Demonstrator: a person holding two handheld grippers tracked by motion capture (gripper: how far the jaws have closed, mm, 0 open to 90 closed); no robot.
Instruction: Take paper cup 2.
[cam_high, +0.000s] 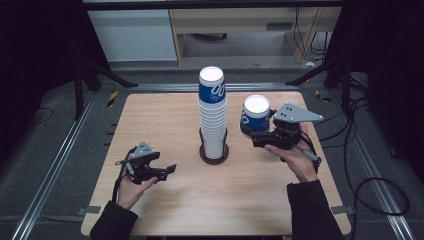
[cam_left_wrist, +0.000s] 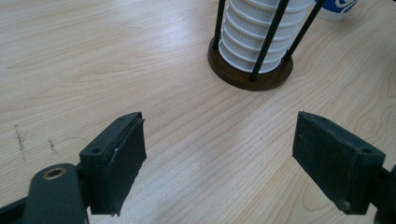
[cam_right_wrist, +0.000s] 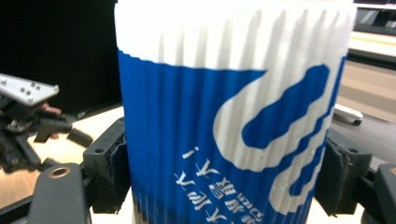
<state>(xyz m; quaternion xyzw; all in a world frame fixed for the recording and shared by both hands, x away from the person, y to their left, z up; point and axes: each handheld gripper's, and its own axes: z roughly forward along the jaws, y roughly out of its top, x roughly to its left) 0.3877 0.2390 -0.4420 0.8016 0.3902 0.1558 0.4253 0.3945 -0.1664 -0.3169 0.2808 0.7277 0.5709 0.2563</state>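
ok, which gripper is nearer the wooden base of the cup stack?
Left. The left gripper sits open, low on the table, just left of the wooden base. The right gripper is off to the stack's right, raised, shut on a single blue-and-white cup.

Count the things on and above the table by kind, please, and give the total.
Stack of paper cups: 1
Single paper cup, held in the right gripper: 1
Round cup holder with upright rods: 1
Grippers, counting the left gripper: 2
Total: 5
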